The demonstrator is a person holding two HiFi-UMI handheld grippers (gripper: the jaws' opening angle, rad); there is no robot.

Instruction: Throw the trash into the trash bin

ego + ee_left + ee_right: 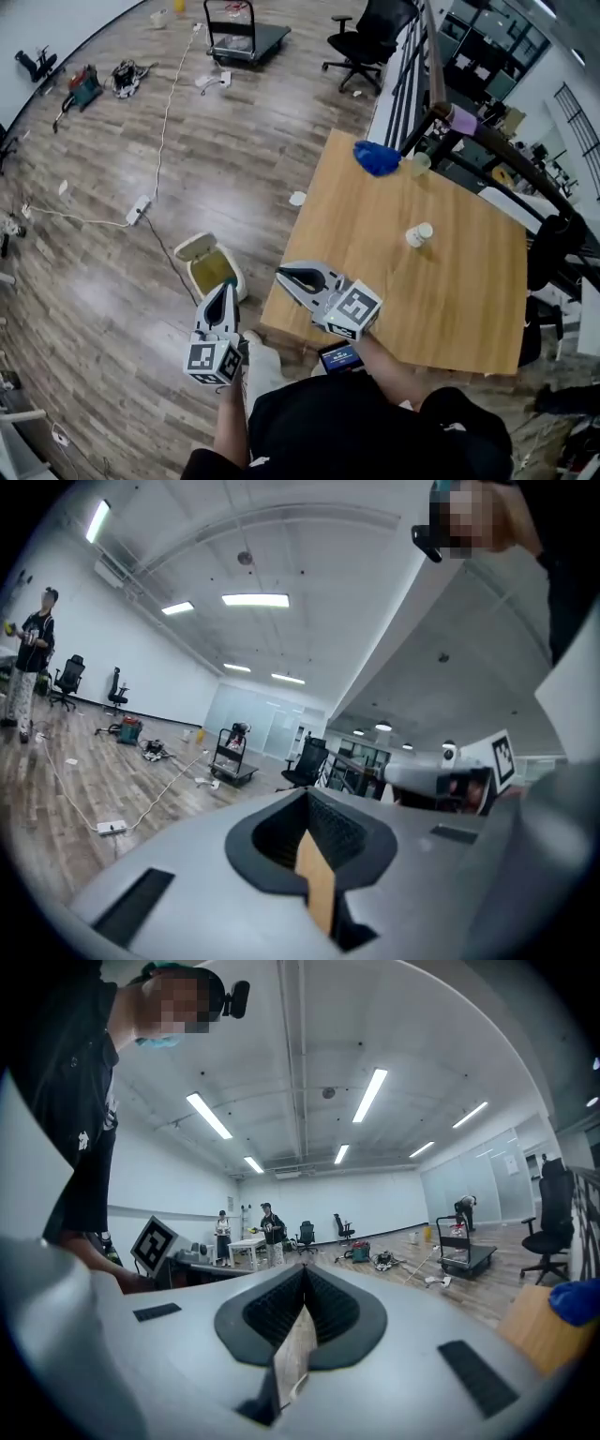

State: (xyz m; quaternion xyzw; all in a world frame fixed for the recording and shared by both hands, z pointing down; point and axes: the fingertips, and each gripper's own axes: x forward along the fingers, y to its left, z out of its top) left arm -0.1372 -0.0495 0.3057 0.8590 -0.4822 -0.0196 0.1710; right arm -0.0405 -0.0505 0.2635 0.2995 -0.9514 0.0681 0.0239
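Note:
The white trash bin [214,272] stands on the wood floor by the table's left edge, lid flipped open, a yellowish liner inside. My left gripper [225,288] hangs just in front of the bin, raised and shut with nothing in it [307,799]. My right gripper [284,274] sits over the table's near left corner, its jaws closed and nothing held [302,1274]. On the wooden table [450,309] lie a blue crumpled piece [378,157], a small white cup [418,234] and a clear cup [421,164]. A white scrap [297,198] lies on the floor.
A black office chair [370,37] and a flat cart [246,37] stand at the far end. A cable with a power strip [139,208] runs across the floor left of the bin. A dark railing [487,141] borders the table's far side. People stand by a far desk [246,1237].

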